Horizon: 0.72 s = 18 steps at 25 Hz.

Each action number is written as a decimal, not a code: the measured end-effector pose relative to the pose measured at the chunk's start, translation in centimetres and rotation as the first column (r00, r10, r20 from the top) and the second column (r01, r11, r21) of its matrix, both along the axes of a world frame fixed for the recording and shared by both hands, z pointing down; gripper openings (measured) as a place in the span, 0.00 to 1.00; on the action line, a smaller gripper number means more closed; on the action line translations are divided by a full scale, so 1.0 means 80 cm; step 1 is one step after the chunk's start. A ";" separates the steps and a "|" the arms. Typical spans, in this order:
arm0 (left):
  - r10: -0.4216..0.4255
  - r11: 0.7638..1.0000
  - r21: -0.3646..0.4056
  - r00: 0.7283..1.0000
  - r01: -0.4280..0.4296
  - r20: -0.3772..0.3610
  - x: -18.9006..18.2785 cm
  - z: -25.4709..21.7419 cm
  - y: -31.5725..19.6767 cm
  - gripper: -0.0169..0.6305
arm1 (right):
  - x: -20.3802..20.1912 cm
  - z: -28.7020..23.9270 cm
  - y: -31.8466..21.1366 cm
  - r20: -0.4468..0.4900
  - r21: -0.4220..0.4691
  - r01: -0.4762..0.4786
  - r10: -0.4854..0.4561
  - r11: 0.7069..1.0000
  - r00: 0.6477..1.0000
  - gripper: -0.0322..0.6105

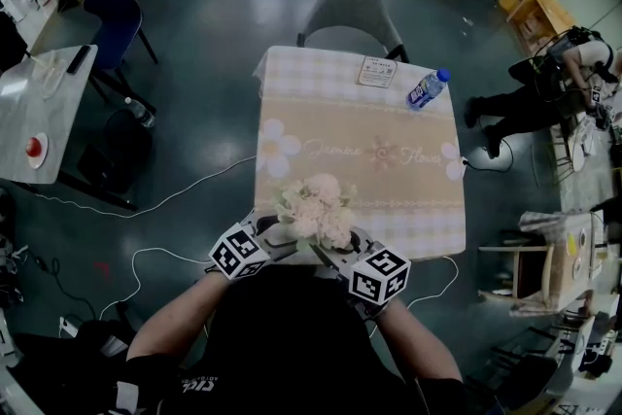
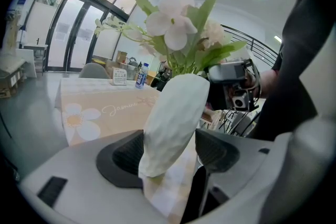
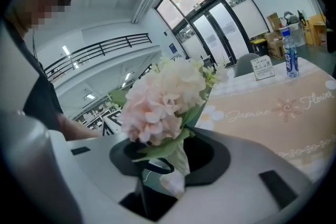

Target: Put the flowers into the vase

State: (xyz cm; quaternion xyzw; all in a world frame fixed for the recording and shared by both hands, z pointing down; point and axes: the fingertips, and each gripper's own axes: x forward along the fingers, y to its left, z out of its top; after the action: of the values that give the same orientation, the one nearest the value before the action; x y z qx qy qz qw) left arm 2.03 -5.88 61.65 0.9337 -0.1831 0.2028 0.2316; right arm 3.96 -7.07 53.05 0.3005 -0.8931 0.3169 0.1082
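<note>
A bunch of cream and pale pink flowers (image 1: 313, 207) stands at the table's near edge, between both grippers. The left gripper view shows the stems in a white vase (image 2: 176, 118). My left gripper (image 2: 170, 152) is shut on the vase's body, with a pad against each side. In the head view the left gripper (image 1: 277, 233) is at the bunch's left, and the blooms hide the vase. My right gripper (image 3: 170, 157) is open around the green stem and leaf under the pink bloom (image 3: 163, 99); its pads stand clear of them. From above, the right gripper (image 1: 335, 250) sits at the bunch's right.
The table (image 1: 389, 180) has a beige flowered cloth. At its far edge lie a water bottle (image 1: 428, 88) and a small card (image 1: 377, 71). A grey chair (image 1: 350, 10) stands behind it. Cables run over the floor at left. A person (image 1: 544, 83) bends down at right.
</note>
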 end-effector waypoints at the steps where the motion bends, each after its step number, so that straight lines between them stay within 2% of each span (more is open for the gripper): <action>1: 0.000 1.000 0.000 1.000 0.000 -0.001 0.000 0.000 0.000 0.51 | 0.000 0.000 0.001 0.004 0.000 0.002 -0.002 1.000 1.000 0.29; 18: -0.011 1.000 -0.008 1.000 0.011 -0.003 -0.002 -0.002 0.002 0.50 | 0.010 0.005 0.011 -0.002 0.012 0.020 -0.020 1.000 1.000 0.36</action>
State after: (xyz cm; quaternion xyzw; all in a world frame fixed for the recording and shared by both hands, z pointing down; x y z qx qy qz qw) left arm 1.90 -5.74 61.53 0.9320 -0.1871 0.2009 0.2366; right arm 4.77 -6.17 53.41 0.2925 -0.8978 0.3101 0.1103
